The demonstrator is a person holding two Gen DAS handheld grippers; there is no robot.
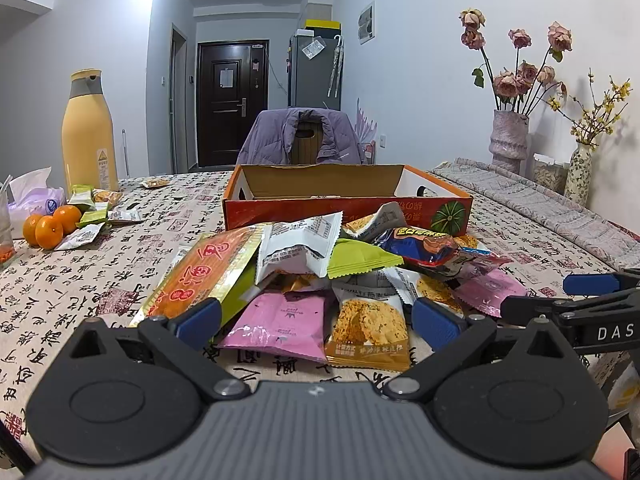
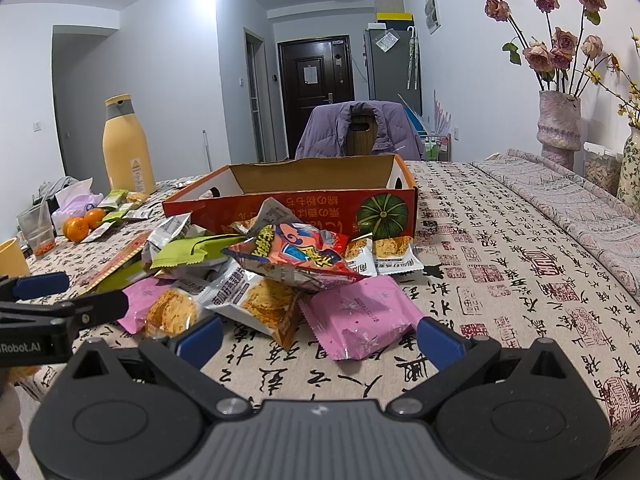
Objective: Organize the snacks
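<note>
Snacks (image 1: 320, 276) lie heaped before orange box (image 1: 344, 204); left gripper (image 1: 316, 320) and right gripper (image 2: 320, 340) gape wide, empty

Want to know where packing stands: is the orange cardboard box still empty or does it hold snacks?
Cannot tell fully. The orange box is open-topped and no snack shows above its rim; its floor is hidden. The snack pile lies on the table outside it.

Snack pile (image 2: 276, 276) blocks box (image 2: 296, 200); right tablecloth (image 2: 500, 280) apparently free.

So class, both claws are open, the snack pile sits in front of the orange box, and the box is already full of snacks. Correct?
Not quite. The orange box looks empty in the right wrist view; the snack pile lies on the table before it. Left claw and right claw are open.
</note>
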